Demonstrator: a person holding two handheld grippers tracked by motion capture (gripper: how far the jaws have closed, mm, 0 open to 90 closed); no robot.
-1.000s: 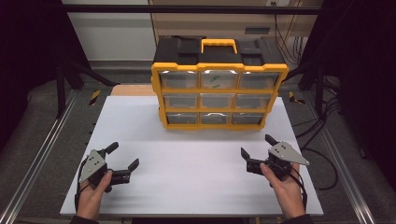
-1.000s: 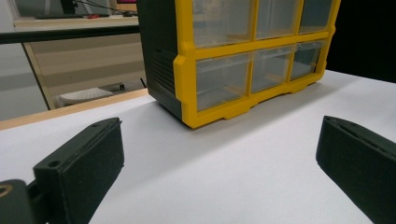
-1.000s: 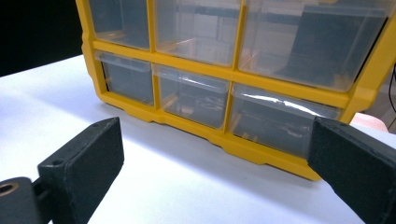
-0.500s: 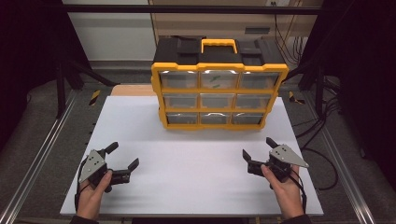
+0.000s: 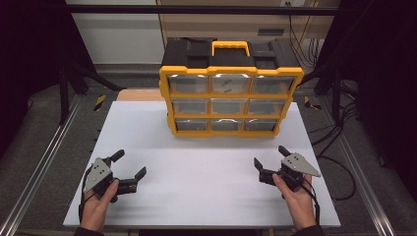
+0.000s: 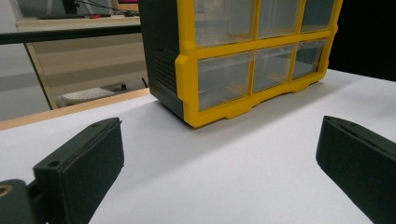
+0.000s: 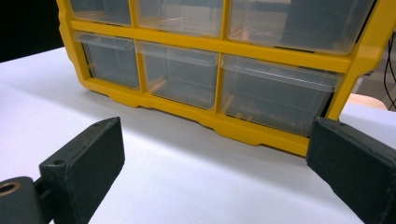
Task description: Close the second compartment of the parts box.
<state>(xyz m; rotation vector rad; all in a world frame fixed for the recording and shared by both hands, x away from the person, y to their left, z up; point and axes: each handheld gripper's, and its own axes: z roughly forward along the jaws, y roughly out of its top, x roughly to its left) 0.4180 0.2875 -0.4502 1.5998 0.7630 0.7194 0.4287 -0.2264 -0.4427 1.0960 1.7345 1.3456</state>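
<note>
A yellow and black drawer organiser (image 5: 230,101) stands at the far middle of the white table (image 5: 206,162), with three rows of clear drawers facing me and all of them shut. My left gripper (image 5: 131,163) rests near the front left, open, with nothing between its jaws. My right gripper (image 5: 269,156) sits near the front right, also open and empty. In the left gripper view the organiser (image 6: 233,70) lies ahead beyond the wide-apart jaws of the left gripper (image 6: 219,158). In the right gripper view the organiser's lower drawers (image 7: 224,60) are close, ahead of the right gripper (image 7: 215,163).
Metal rails (image 5: 39,162) run along both sides of the table. Black cables (image 5: 339,142) trail on the floor at the right. A wooden board edge (image 5: 140,94) shows behind the table's far left corner. Bare white surface lies between the grippers and the organiser.
The right gripper has shifted very slightly toward the near edge. The left gripper and the organiser stay where they were.
</note>
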